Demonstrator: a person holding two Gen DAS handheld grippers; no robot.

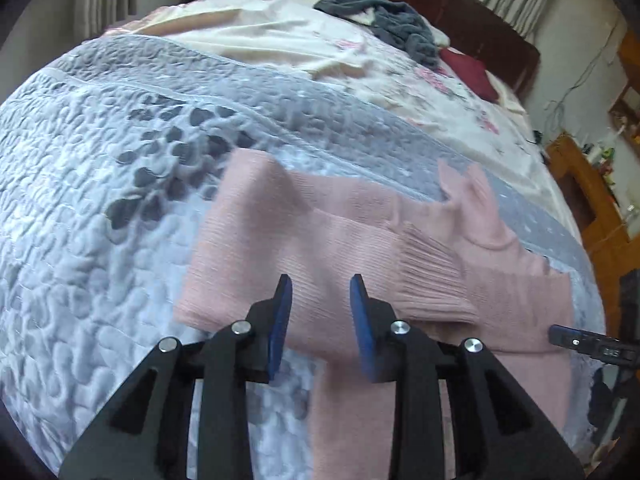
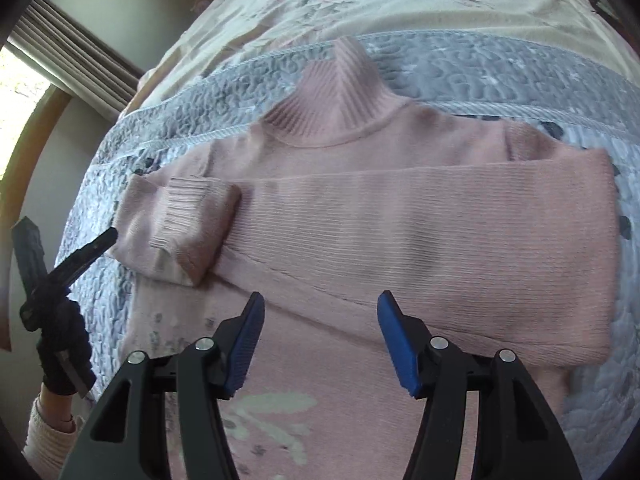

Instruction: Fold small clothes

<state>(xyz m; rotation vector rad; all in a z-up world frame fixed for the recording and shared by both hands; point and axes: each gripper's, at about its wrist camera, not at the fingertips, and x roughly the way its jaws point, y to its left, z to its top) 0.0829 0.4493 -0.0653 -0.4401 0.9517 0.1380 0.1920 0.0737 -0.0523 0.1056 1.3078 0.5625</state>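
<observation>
On the grey quilted bedspread one pink ribbed turtleneck sweater is laid flat, its collar pointing to 12 o'clock in the right wrist view. Two sleeves are counted: one is folded straight across the chest, its ribbed cuff resting on the body at 9 o'clock; the other sleeve is seen in the left wrist view, running down toward 6 o'clock. A pale leaf pattern is seen on the sweater's lower front at 6 o'clock in the right wrist view.

Two grippers are counted. The right gripper is held above the lower chest of the sweater with its two blue-padded fingers spread wide and nothing between them. The left gripper is held over the sweater's side with its jaws parted and empty; whether the pads touch the knit cannot be told. It is also seen at 9 o'clock in the right wrist view, just beside the folded cuff, gripped by a black-gloved hand.

Beyond the bedspread, one floral sheet is spread; on it lie one crumpled grey garment at 12 o'clock and one dark red cushion at 1 o'clock. One wooden headboard is seen behind them.
</observation>
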